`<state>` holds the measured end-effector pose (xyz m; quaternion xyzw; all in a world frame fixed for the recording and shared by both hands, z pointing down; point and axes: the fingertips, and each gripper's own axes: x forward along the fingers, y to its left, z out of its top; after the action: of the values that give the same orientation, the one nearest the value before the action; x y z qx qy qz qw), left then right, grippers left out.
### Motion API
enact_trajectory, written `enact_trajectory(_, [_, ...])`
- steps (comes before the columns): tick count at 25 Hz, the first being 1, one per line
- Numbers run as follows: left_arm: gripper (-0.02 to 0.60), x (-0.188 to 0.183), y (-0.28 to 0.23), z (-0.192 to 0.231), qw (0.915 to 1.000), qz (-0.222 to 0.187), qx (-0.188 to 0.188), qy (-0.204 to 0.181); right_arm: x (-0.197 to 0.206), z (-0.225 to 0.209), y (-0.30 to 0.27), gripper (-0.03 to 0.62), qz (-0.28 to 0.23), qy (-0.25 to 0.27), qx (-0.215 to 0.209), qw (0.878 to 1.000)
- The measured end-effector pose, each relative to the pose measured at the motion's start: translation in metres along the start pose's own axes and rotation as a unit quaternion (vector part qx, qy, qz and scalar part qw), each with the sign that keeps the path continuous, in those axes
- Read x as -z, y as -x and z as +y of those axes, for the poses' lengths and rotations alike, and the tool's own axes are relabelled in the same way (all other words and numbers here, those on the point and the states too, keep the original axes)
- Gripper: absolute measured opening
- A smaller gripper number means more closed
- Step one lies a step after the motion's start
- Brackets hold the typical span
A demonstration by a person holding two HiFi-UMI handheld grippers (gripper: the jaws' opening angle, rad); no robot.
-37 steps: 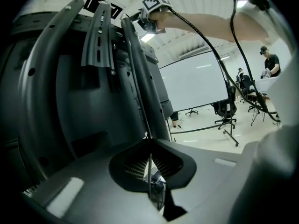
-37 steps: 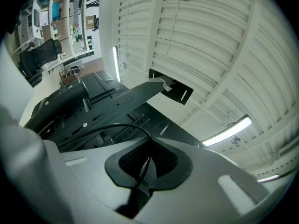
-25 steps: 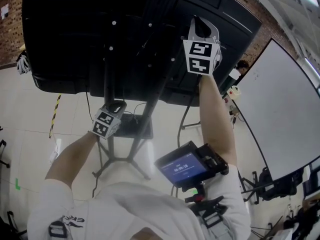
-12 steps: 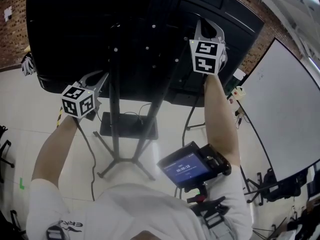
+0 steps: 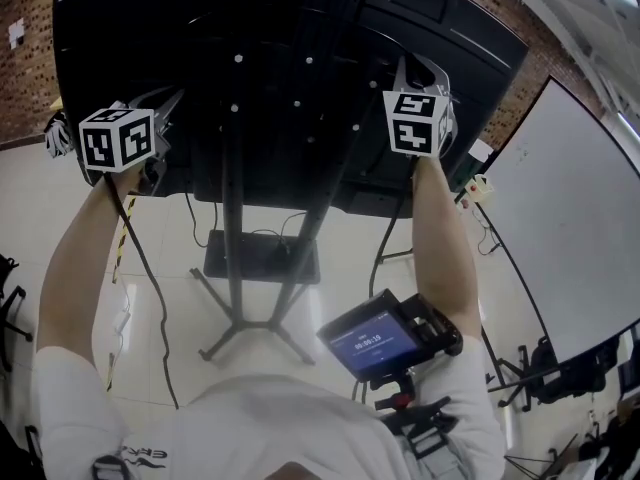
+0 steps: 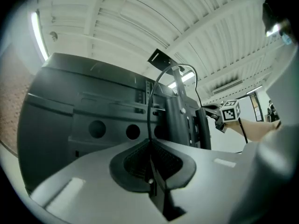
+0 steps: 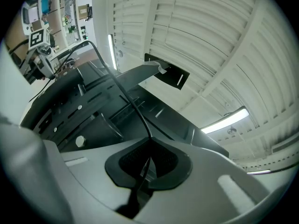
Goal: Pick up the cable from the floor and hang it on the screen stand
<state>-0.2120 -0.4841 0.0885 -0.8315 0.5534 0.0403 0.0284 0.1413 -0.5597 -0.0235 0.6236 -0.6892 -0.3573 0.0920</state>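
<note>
Jaws of the left gripper (image 6: 150, 146) and right gripper (image 7: 148, 148) are each clamped tight on the thin black cable (image 6: 148, 108).

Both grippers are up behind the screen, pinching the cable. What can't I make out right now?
- Head view: the cable lower end, hidden behind the person's shirt.
- Head view: its span between the left gripper and right gripper, lost against the dark screen.
- Left gripper view: whether the cable touches the screen stand; they overlap in shadow.
- Head view: chest display text, too small.
</note>
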Motion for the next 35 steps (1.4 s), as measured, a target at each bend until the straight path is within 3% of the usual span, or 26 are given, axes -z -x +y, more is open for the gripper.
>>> enact_trajectory(8, [0.011,-0.044,-0.005,0.024,0.9983,-0.023,-0.053,-0.004,0.024,-0.002,0.002,0.023,0.045,0.008,-0.004,0.999])
enact_trajectory(16, [0.011,-0.077,-0.009,0.037,0.993,-0.028,-0.107,-0.042,0.04,0.003,0.006,0.024,0.079,0.031,-0.01,0.996])
enact_trajectory(28, [0.011,-0.079,-0.012,0.059,0.9701,0.017,-0.206,-0.127,0.057,0.01,0.009,0.025,0.128,0.123,0.012,0.984])
enact_trajectory(35, [0.011,-0.07,-0.007,0.07,0.9682,0.017,-0.219,-0.119,0.058,0.018,0.007,0.028,0.144,0.196,0.022,0.97])
